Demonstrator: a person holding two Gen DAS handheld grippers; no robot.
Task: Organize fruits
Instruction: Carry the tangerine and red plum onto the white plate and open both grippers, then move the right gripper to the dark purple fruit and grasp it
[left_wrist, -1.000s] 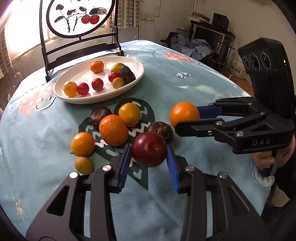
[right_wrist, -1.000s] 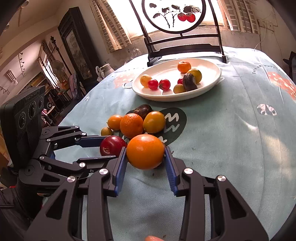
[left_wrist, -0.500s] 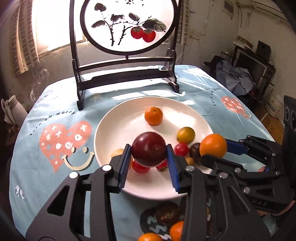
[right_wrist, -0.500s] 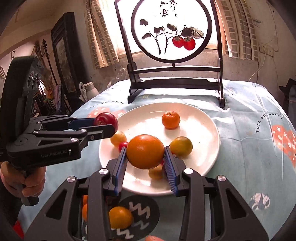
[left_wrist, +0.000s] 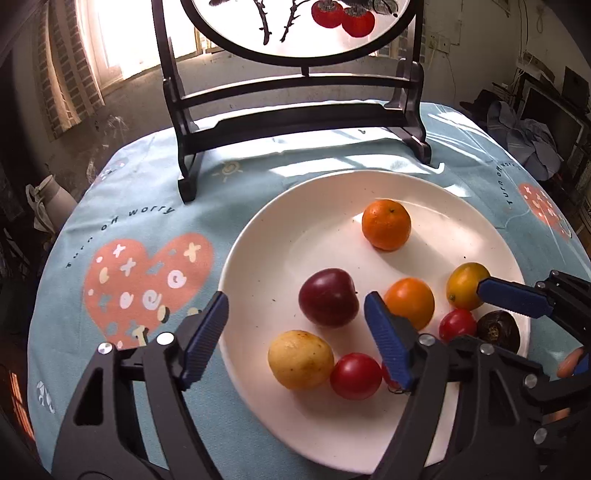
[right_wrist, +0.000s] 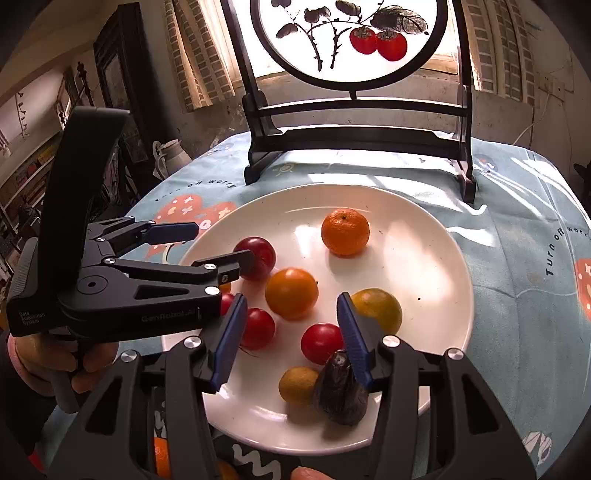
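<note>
Both claws, which half a second ago each pinched a fruit, are now spread and empty: the left gripper (left_wrist: 295, 332) has released the dark red plum (left_wrist: 328, 297) and the right gripper (right_wrist: 291, 332) the orange (right_wrist: 291, 293), side by side on the white plate (left_wrist: 295, 424), so this delivery appears complete.

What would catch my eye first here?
Probably the white plate heaped with bright fruit, a dark red plum and an orange lying side by side at its middle. Two black claws with blue pads, the left gripper and the right gripper, gape open over it.
</note>
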